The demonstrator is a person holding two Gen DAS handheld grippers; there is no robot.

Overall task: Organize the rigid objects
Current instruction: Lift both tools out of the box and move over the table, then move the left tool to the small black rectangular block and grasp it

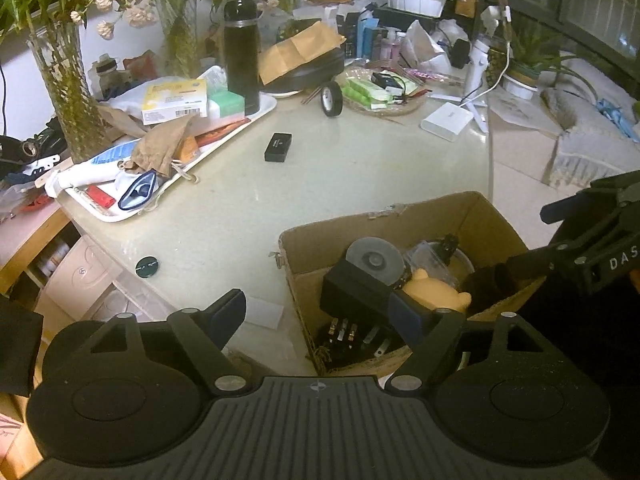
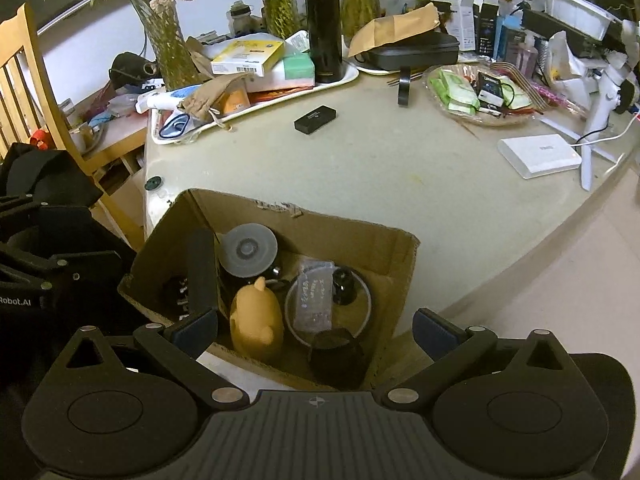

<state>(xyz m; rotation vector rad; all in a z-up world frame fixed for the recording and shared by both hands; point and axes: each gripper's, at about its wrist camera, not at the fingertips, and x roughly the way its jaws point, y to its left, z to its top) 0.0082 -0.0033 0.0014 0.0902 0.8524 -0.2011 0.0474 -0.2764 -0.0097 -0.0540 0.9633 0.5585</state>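
Black and oblong, the small case (image 1: 277,147) lies on the table at upper centre, long axis running up-frame, well beyond both grippers (ours hover over the cardboard box (image 2: 340,240)); left gripper (image 1: 320,312) and right gripper (image 2: 316,330) gape empty, neither clearly nearer.

I note a brown corrugated cardboard box (image 2: 384,256), matt, its rim torn and rough. The surface (image 1: 320,168) looks smooth, pale and faintly glossy. The black flask (image 2: 323,28) is glossy. A small black case (image 1: 277,147) appears matt. The chair (image 2: 28,80) is varnished wood. The white power bank (image 2: 540,155) looks like smooth plastic. A crumpled brown paper bag (image 1: 296,50) is matt.
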